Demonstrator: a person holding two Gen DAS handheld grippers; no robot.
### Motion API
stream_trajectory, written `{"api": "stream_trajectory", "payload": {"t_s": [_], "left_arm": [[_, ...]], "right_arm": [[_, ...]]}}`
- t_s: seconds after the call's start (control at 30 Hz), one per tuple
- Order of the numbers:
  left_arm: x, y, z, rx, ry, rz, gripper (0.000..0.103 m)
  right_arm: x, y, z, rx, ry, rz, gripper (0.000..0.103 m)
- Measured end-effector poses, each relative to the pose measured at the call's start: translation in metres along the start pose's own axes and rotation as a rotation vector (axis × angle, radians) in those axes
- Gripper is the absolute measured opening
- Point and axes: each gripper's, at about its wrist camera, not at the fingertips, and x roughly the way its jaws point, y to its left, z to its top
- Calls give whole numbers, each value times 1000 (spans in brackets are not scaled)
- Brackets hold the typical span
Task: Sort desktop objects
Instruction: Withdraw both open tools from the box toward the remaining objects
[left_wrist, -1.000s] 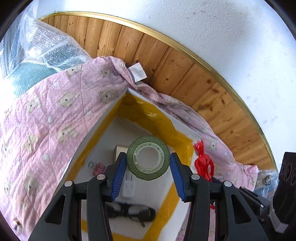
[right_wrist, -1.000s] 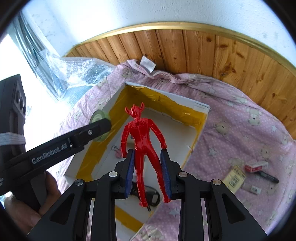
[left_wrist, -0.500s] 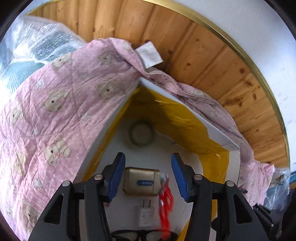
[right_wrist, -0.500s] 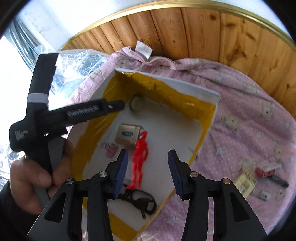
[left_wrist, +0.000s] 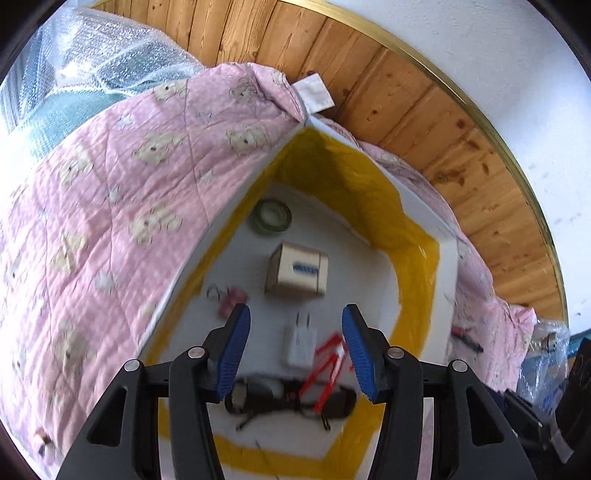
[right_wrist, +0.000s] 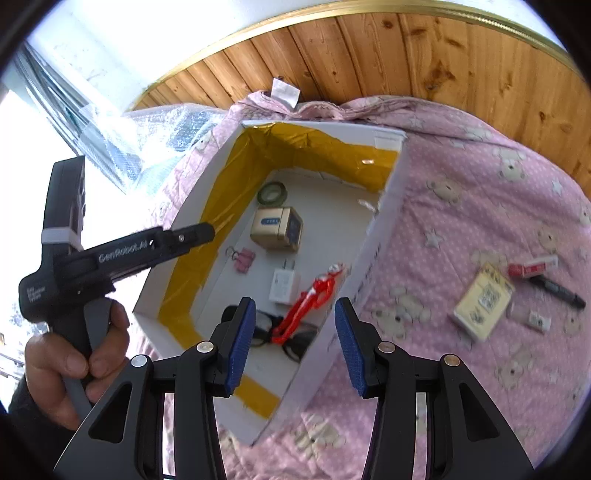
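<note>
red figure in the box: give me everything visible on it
The red figure is a slim humanoid toy, glossy like plastic, with some white showing near its upper end. It lies tilted inside the white box, near the right wall, beside the white charger. Its lower end overlaps the black glasses. Neither gripper holds it: the right gripper is open above it. In the left wrist view it is blurred; finer detail cannot be made out.

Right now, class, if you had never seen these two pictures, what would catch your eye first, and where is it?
First, the white box lined with yellow tape on the pink bear-print quilt. Inside, a bright red toy figure lies by the right wall, beside a white charger. Both claws, left and right, are open and empty.
</note>
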Motion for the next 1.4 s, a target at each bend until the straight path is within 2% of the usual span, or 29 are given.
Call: {"api": "stream_trajectory", "payload": {"t_s": [0.13,0.43,0.97,1.13,1.4], "left_arm": [[-10,-5,-22,1,19,-5,53],[-35,-41,-61,83,29,-7,53],[-70,-86,-96,198,15,-39,55],[-69,-99,-107,229,33,-50,56],[-47,-127,-128,300,102,-66,56]], "right_arm": [[-12,1,-16,14,1,5,48],[-44,7,-47,18,-33,5,48],[-83,-3,-82,84,-94,4,48],[-88,-19,-97,128,-98,-12,48],[-89,-61,-120,243,-86,-38,48]]}}
